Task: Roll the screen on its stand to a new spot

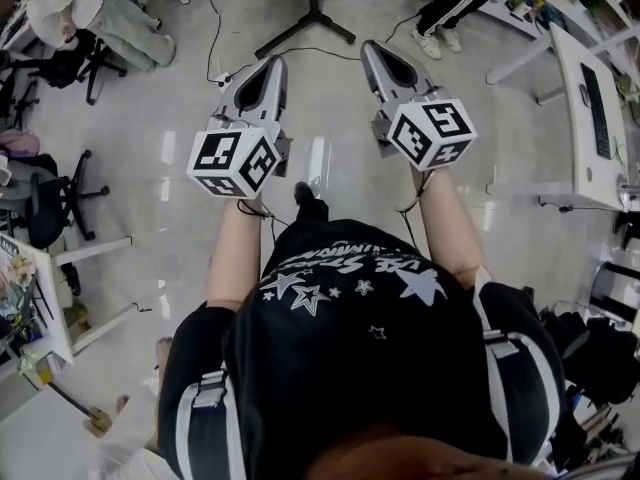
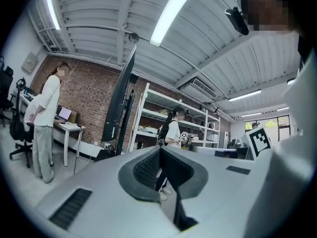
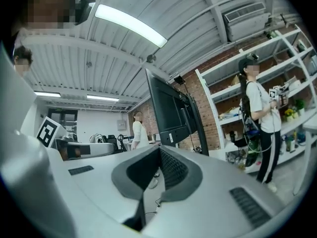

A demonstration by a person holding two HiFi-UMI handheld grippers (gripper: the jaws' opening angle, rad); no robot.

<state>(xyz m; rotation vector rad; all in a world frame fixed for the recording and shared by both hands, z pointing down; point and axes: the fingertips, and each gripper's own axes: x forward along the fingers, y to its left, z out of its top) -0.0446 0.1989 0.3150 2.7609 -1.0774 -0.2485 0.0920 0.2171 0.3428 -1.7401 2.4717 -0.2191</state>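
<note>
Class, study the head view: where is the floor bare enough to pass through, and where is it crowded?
Bare floor runs between the left gripper and right gripper, up to the black stand legs. Crowded: office chairs at left, white desk at right.

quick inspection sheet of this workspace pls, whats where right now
surface: glossy floor
job's things: screen upright on its stand, ahead of both tongs, untouched; dark legs ahead, likely its base
clutter: chairs at left, desks at right
grippers: left tongs shut, empty; right tongs shut, empty
cables: thin cable on the floor near the legs
surroundings: brick wall, shelves, people standing nearby
</note>
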